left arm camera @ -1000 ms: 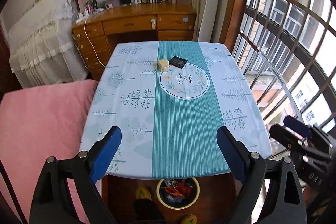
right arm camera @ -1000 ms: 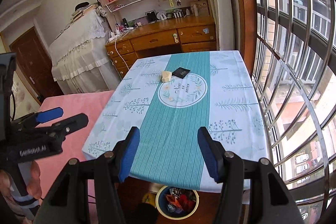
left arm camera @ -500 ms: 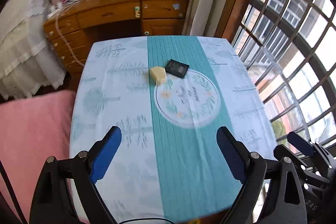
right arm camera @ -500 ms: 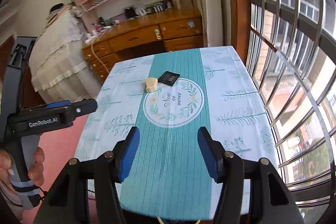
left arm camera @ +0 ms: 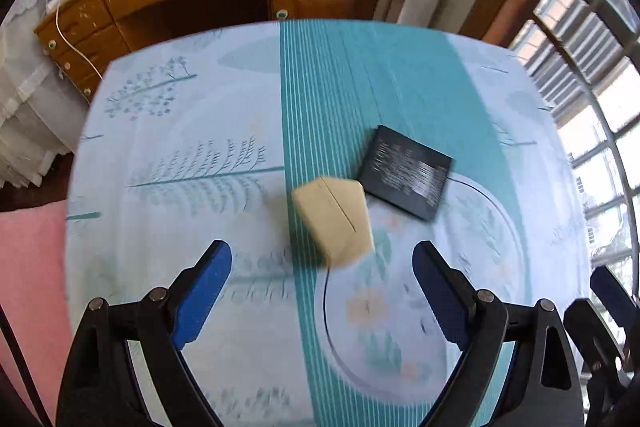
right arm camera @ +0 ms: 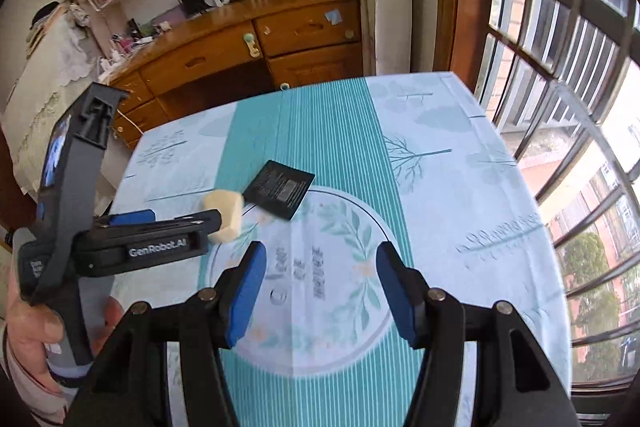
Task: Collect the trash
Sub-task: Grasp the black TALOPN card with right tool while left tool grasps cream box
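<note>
A small beige box [left arm camera: 334,221] lies on the table's teal stripe, touching a flat black packet [left arm camera: 406,173] to its right. My left gripper [left arm camera: 322,259] is open and empty, its blue fingers just short of the beige box on either side. In the right wrist view the beige box [right arm camera: 226,213] and the black packet [right arm camera: 280,189] lie ahead to the left. My right gripper [right arm camera: 318,259] is open and empty above the round printed emblem. The left gripper [right arm camera: 176,219] shows there from the side, reaching the beige box.
The table is covered by a pale blue and teal tablecloth [left arm camera: 168,155]. A wooden desk with drawers [right arm camera: 240,47] stands behind it, bookshelves above. Barred windows [right arm camera: 560,67] run along the right. A pink surface [left arm camera: 28,287] lies left of the table.
Both grippers have moved forward and down over the table. The left one has closed in on the beige box. The trash bin below the table edge has left view.
</note>
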The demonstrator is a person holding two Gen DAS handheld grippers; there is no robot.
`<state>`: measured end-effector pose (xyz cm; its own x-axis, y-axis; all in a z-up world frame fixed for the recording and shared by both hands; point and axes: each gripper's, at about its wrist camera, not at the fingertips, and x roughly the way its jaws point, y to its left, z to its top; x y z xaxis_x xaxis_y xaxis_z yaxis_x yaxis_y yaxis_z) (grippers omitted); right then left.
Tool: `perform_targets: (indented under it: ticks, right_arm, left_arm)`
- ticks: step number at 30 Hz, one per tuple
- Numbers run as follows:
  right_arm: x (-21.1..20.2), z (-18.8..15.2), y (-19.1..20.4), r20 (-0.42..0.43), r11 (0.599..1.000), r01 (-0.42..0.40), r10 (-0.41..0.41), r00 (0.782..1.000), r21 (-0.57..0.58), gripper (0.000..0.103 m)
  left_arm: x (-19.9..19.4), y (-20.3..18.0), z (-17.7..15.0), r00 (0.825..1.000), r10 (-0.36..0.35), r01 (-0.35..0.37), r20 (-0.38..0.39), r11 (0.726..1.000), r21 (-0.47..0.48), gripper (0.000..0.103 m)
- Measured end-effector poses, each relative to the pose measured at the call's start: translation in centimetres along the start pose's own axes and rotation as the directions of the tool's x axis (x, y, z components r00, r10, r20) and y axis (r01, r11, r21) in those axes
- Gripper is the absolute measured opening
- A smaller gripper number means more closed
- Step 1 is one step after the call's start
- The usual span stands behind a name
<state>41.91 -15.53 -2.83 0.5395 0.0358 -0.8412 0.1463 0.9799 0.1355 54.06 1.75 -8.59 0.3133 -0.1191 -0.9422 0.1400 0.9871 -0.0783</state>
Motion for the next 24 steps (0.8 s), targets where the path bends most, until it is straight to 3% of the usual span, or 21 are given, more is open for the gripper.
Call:
perform_targets:
  ticks: [5, 10, 12, 14, 16, 18, 21, 24]
  right_arm:
    - [3.5, 0.6, -0.5, -0.028, 1.000, -0.006, 0.007, 1.000, 0.011, 0.058]
    - [5.5, 0.9, -0.1, -0.049, 0.999, -0.009, 0.007, 0.999, -0.031, 0.058]
    - [6.4, 1.3, 0.3, -0.060, 0.998, -0.014, 0.011, 0.998, -0.058, 0.071]
    - [7.3, 1.8, 0.9, -0.065, 0.995, -0.028, 0.022, 0.998, -0.098, 0.074]
    - [8.4, 2.5, 1.6, -0.077, 0.989, -0.054, 0.044, 0.996, -0.137, 0.074]
    - [9.4, 3.1, 2.3, -0.090, 0.981, -0.071, 0.055, 0.994, -0.183, 0.074]
    - [11.2, 3.9, 3.7, -0.106, 0.958, -0.088, 0.061, 0.992, -0.274, 0.074]
    - [12.9, 4.3, 5.1, -0.144, 0.919, -0.130, 0.081, 0.986, -0.373, 0.074]
  left_arm:
    - [4.3, 0.1, 1.0, 0.998, 0.021, -0.022, -0.054, 0.999, -0.031, 0.091]
    - [5.5, 1.1, 1.1, 0.999, 0.029, -0.031, -0.036, 0.998, -0.058, 0.088]
    - [5.8, 1.6, 1.1, 0.999, 0.034, -0.036, -0.029, 0.997, -0.061, 0.086]
    - [5.6, 2.0, 1.0, 0.999, 0.048, -0.048, -0.013, 0.998, -0.048, 0.077]
    - [5.4, 2.4, 0.8, 0.998, 0.063, -0.063, 0.008, 0.998, -0.022, 0.055]
    - [5.2, 3.0, 0.9, 0.998, 0.065, -0.064, 0.024, 0.998, -0.003, 0.042]
    - [4.9, 4.6, 0.5, 0.999, -0.014, 0.014, 0.030, 1.000, -0.004, 0.042]
    - [4.5, 6.3, 0.0, 0.999, -0.034, 0.035, 0.029, 0.999, -0.016, 0.042]
